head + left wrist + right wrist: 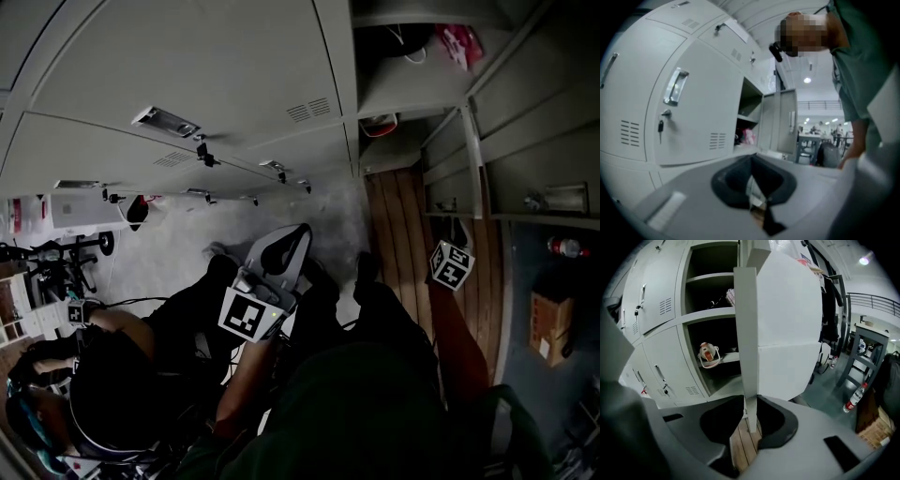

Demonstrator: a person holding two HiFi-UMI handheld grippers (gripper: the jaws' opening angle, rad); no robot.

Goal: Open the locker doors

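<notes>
A bank of grey lockers stands in a dim room. The right gripper has its jaws apart around the lower edge of an open locker door. Wooden floor shows in the gap beside that edge, so the hold looks loose.

The left gripper has its jaws drawn almost together on nothing I can name. It is well apart from the closed locker doors. One of these has a recessed handle and a key in its lock.

Likely trouble: the thin door edge slips from the slack jaws, or the door swings into the dark garment hanging behind it. The shallow handle offers little to catch, and a locked door would resist.
</notes>
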